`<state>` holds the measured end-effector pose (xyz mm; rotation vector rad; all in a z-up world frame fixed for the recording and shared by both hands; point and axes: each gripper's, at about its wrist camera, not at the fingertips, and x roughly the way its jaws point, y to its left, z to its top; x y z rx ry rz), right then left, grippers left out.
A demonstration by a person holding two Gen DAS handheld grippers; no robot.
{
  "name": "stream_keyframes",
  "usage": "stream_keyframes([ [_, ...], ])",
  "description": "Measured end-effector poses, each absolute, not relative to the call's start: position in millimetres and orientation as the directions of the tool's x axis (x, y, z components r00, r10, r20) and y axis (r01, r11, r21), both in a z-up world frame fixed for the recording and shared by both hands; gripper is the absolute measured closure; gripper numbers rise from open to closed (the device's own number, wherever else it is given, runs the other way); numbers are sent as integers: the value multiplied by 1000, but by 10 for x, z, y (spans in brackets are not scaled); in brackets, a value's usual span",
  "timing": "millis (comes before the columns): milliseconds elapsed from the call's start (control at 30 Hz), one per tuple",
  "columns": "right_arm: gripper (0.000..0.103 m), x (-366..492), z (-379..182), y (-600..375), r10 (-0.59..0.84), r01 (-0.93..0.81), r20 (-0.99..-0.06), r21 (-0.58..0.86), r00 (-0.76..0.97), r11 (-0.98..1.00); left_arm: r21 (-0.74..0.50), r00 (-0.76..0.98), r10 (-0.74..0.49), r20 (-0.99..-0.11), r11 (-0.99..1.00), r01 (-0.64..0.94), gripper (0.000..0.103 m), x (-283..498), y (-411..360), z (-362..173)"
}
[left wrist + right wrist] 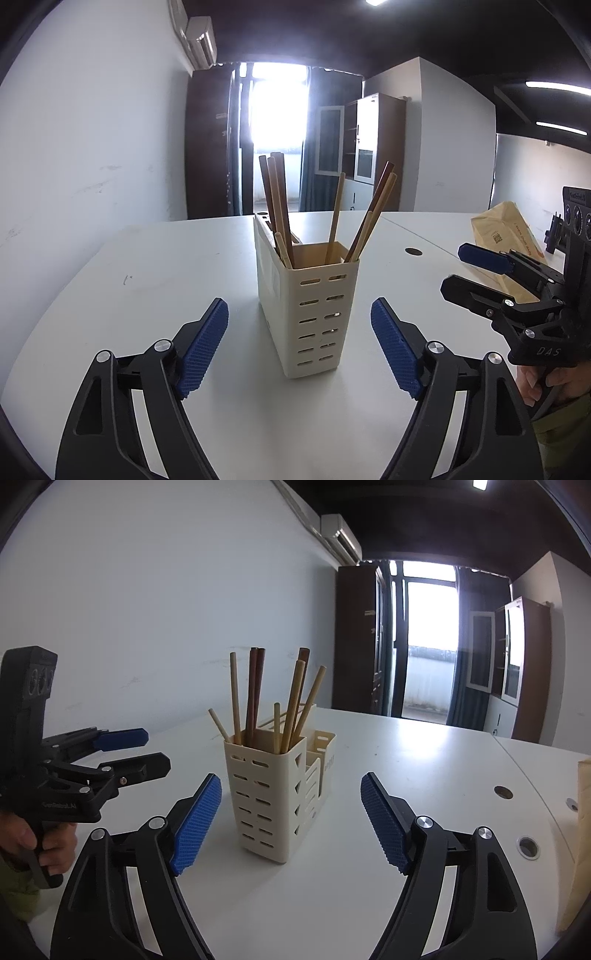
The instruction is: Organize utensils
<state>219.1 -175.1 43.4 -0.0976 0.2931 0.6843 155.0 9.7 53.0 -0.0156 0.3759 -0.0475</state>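
Note:
A cream slotted utensil holder (pixel 314 314) stands upright on the white table (pixel 147 288), with several light and dark wooden chopsticks (pixel 277 206) standing in its near compartment. My left gripper (pixel 299 343) is open and empty, its blue pads on either side of the holder, just short of it. The holder (pixel 266 794) and chopsticks (pixel 255 694) also show in the right wrist view, where my right gripper (pixel 290 819) is open and empty in front of the holder. Each gripper shows in the other's view, the right one (pixel 469 269) and the left one (pixel 147 749), both open.
A yellow-brown paper bag (pixel 506 236) lies on the table at the right, seen at the edge of the right wrist view (pixel 580 849). Round cable holes (pixel 503 792) sit in the tabletop. A white wall, cabinets and a bright window stand behind.

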Motion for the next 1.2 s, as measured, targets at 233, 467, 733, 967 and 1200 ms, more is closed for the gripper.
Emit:
stream_keyframes([
  [233,17,2211,372,-1754,610,-637,-306,16,731,771,-24,931,-48,-363,999,43,15,1548,106,526],
  [467,12,2201,362,-1752,617,-644,-305,16,726,765,-30,930,-52,-364,999,45,6,1546,128,507],
  [733,7,2244,357,-1808,620,-641,-303,36,724,766,-6,924,-26,-382,1000,26,6,1558,104,471],
  [967,6,2247,341,-1782,627,-650,-312,36,714,759,-36,924,-18,-383,999,4,6,1566,160,439],
  [1200,6,2249,329,-1798,634,-654,-318,54,705,755,5,933,25,-358,1000,-25,6,1541,160,448],
])
